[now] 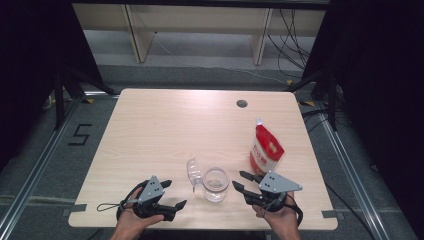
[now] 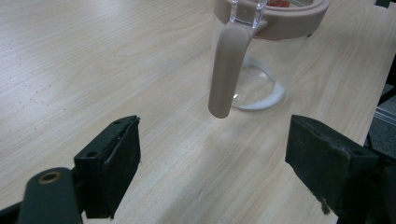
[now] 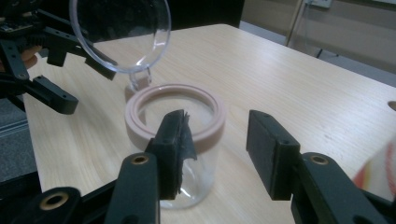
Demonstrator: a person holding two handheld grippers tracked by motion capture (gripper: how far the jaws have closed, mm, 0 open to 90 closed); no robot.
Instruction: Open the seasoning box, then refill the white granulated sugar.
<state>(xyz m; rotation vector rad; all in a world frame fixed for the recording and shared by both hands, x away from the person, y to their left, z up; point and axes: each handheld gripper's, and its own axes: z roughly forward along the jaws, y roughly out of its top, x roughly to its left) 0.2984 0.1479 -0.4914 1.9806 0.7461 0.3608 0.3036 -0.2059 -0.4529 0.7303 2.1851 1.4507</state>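
a: two hands sit at the near edge of the table, each with a gripper. left gripper first?

b: its jaws stand wide apart with nothing between them, only bare wood. in the left gripper view the jar's pinkish clasp hangs down the glass ahead of the jaws, not touching them.

a: and the right gripper?

b: jaws partly apart, pads gripping nothing. they point toward the jar from its right, near it but clear of it in the high view. in the right gripper view one pad overlaps the jar's wall, yet i can't tell any contact there.

a: where's the jar itself?

b: upright on the table between the two grippers, close to the near edge. clear glass, pinkish ring round the mouth.

a: its lid?

b: clear, hinged, swung open and standing up on the jar's left side.

a: anything else?

b: a red and white pouch stands behind the right gripper, to the right of the jar and apart from it.
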